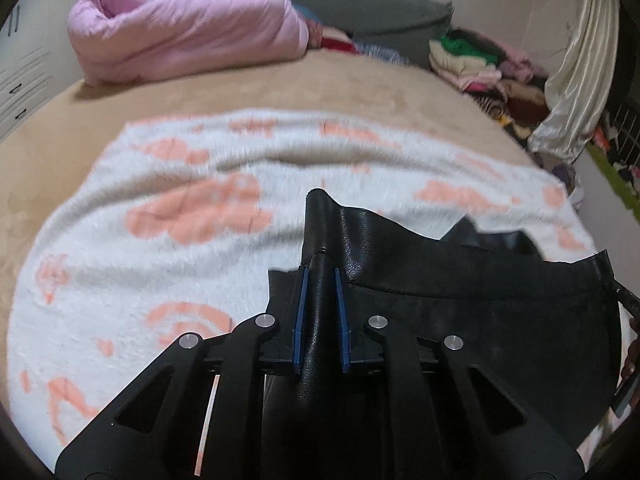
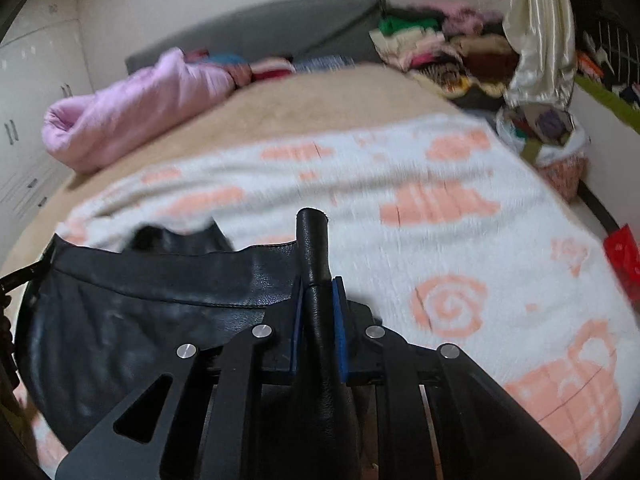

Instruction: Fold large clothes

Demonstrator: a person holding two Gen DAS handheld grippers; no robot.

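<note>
Left wrist view shows the left gripper (image 1: 321, 276) with its blue pads (image 1: 301, 312) pressed close on a bunched fold of a black leather garment (image 1: 460, 320), the pinched ridge standing up past the fingertips. From there the garment spreads to the right of the frame as a wide, slack sheet with a stitched hem band running along its upper edge, and it lies over a white blanket with peach patterns (image 1: 160, 248) that covers the near part of a tan bed (image 1: 280, 88). At the far side of the bed a rolled pink quilt (image 1: 180, 32) rests in front of a grey headboard (image 1: 360, 4), and a heap of mixed clothes (image 1: 480, 64) sits at the far right corner beside a cream curtain (image 1: 576, 72). In the right wrist view the right gripper (image 2: 318, 284) likewise clamps narrowly on another rolled fold of the same garment (image 2: 140, 320), which here stretches away to the left of the frame. A red object (image 2: 622, 256) shows at the blanket's (image 2: 460, 248) right edge; what it is cannot be made out.
</note>
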